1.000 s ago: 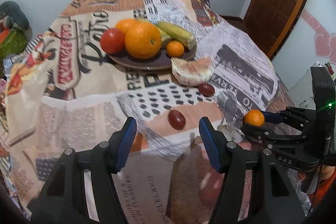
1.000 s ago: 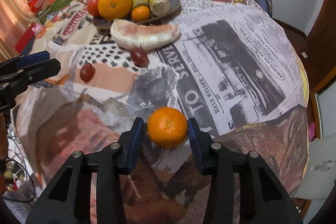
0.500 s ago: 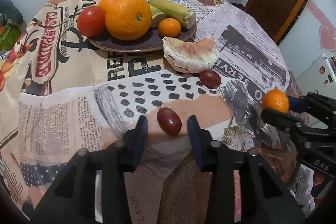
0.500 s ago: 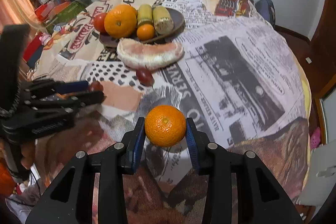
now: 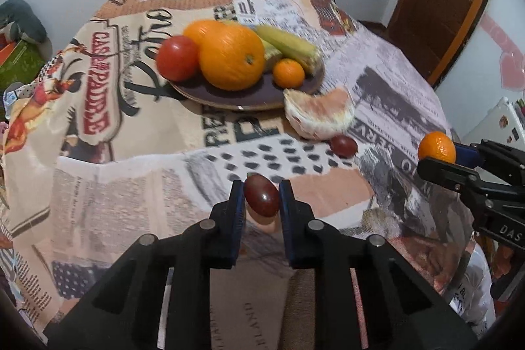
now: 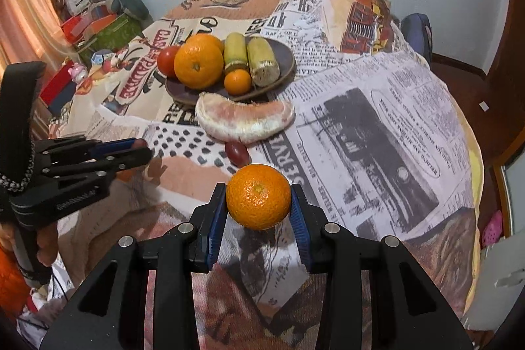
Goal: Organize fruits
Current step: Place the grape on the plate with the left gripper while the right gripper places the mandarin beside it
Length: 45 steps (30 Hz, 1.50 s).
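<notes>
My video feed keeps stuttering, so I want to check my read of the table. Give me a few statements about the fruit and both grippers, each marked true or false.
1. The left gripper is shut on a grape. True.
2. The right gripper is empty. False: it holds a tangerine.
3. The plate holds a tomato. True.
4. The pomelo wedge lies on the plate. False: it lies on the tablecloth beside it.
5. A second grape sits loose near the wedge. True.

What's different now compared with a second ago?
The left gripper moved in and closed its fingers on a dark grape that lay loose on the tablecloth. The right gripper lifted its small orange. The plate and other fruit stayed put.
</notes>
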{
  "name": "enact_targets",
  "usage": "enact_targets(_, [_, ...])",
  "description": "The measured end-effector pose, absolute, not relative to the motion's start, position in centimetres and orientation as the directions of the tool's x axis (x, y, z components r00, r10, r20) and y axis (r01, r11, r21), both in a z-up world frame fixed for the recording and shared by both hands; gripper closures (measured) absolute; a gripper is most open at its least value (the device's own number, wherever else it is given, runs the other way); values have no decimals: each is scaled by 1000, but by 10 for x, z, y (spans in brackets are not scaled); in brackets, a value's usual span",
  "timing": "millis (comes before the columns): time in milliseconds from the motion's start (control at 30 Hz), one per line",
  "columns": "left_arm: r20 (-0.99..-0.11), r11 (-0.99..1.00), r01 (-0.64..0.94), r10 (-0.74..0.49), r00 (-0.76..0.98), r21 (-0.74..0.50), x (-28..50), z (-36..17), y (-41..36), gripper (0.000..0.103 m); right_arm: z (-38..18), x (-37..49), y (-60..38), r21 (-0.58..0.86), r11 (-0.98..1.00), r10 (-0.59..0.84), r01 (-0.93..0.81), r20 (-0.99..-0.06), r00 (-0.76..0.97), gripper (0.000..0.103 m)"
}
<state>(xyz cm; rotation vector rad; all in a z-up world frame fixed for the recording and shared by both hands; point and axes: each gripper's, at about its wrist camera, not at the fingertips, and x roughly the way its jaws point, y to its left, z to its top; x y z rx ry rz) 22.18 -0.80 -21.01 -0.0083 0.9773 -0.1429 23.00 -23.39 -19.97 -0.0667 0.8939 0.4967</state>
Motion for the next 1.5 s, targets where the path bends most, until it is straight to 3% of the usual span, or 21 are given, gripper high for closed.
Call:
enact_targets(733, [-755, 994, 63, -107, 647, -87, 262, -173, 41, 82, -169, 279, -191, 128, 859, 430, -496, -705, 564, 68])
enact_targets(1500, [-754, 992, 62, -125, 645, -112, 315, -195, 53, 82, -191, 353, -158, 167, 840, 466, -516, -710, 528, 68])
